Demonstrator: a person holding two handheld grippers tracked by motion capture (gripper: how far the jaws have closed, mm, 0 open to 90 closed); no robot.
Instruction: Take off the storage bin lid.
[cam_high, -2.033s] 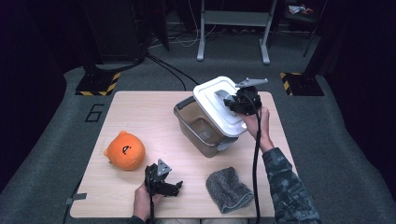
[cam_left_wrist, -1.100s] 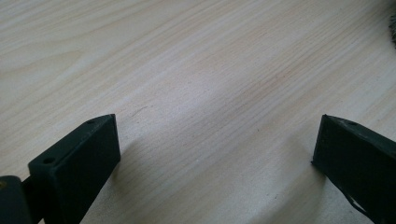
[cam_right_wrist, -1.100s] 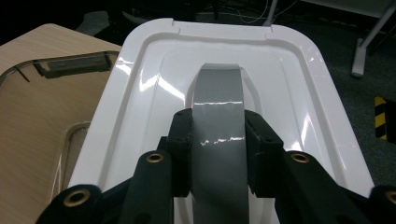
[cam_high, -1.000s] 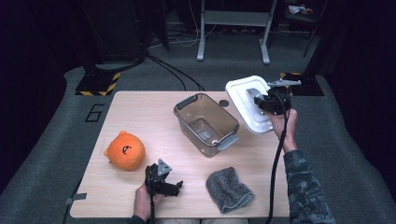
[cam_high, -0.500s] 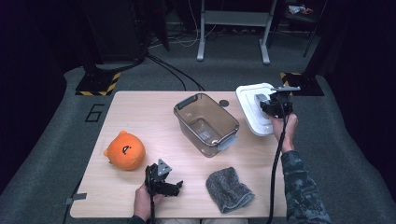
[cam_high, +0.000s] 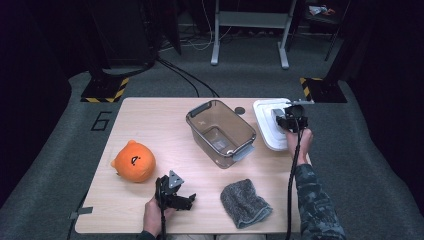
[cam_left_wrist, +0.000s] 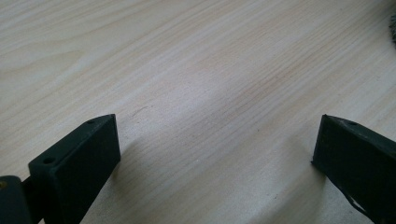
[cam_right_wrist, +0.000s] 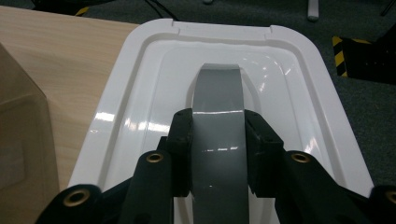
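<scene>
Plush toy (cam_high: 133, 161) at 9 o'clock, untouched | left gripper (cam_high: 174, 194) at 7 o'clock, jaws spread over bare table (cam_left_wrist: 196, 70) | bin (cam_high: 221, 132) at centre, open and empty | cloth (cam_high: 245, 203) at 5 o'clock | lid (cam_high: 267, 125) at 3 o'clock, flat beside bin; right gripper (cam_right_wrist: 218, 140) pinches its grey handle (cam_right_wrist: 218, 98); release pending.

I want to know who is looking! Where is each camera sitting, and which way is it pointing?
High view: sits above the person's side, looking forward and down on the table; both forearms and hands show, with the left tool and right tool.
Left gripper view: rides the left tool, facing bare tabletop between its open jaws.
Right gripper view: rides the right tool, jaws shut on the grey handle of the white lid.
Shared: the high and right gripper views both show the lid and clear bin.
</scene>
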